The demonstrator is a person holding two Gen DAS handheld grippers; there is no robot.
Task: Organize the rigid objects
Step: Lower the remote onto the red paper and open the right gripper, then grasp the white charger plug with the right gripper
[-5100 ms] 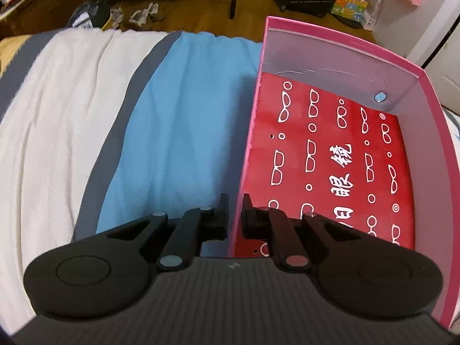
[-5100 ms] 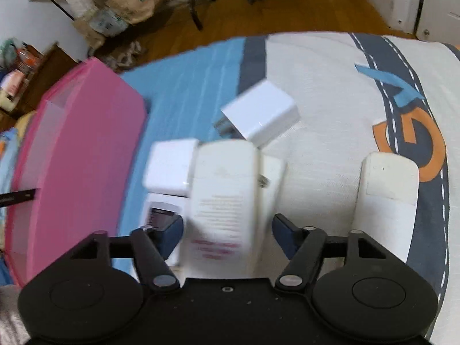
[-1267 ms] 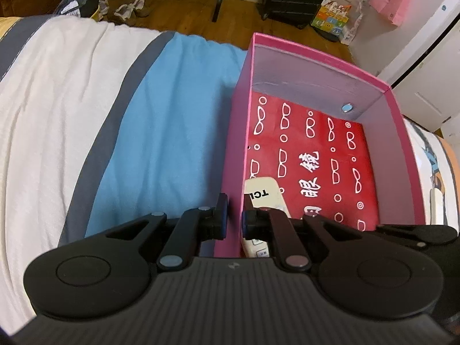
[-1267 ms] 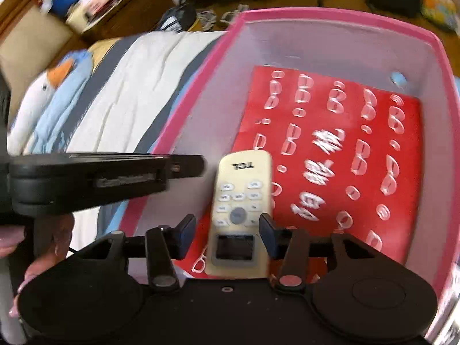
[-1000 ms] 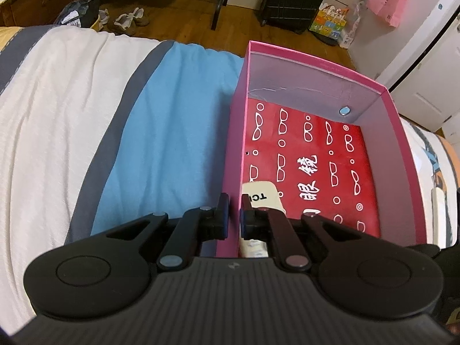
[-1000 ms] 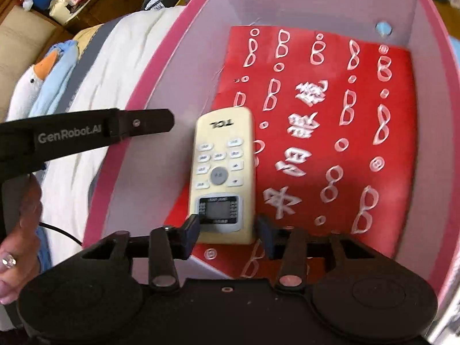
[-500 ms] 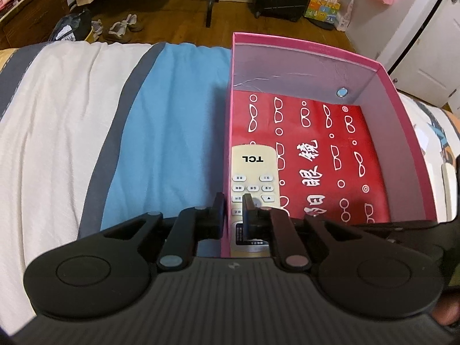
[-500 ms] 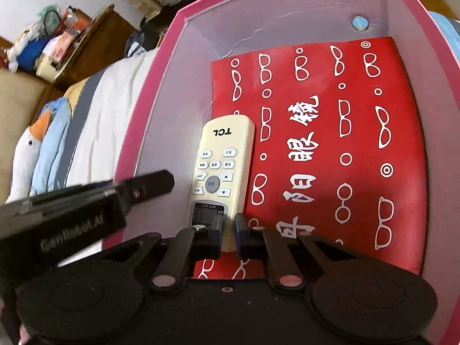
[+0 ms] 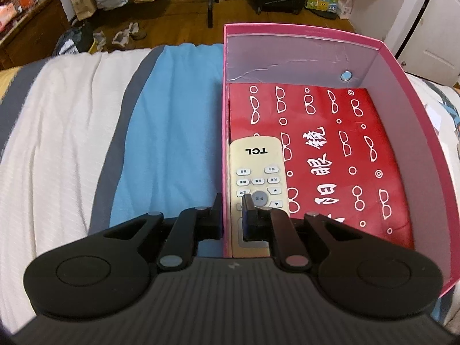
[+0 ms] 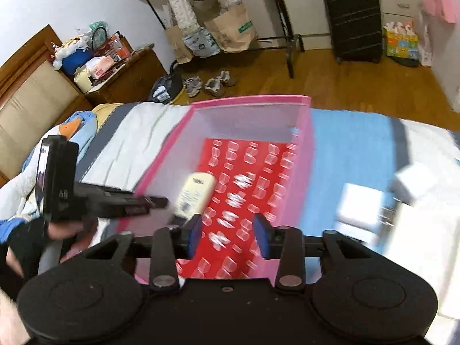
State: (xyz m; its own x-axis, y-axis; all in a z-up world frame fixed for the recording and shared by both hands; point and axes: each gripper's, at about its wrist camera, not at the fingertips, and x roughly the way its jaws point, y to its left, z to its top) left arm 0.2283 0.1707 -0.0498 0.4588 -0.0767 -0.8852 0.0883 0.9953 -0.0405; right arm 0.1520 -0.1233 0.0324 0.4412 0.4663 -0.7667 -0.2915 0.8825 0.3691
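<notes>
We read "TCL" on the cream remote (image 9: 257, 172) and white Chinese characters, 眼镜 among them, on the red sheet (image 9: 345, 149) lining the pink box (image 9: 414, 109).

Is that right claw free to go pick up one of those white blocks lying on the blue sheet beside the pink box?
Probably yes: the right claw is open and empty, and nothing covers the white blocks.
</notes>
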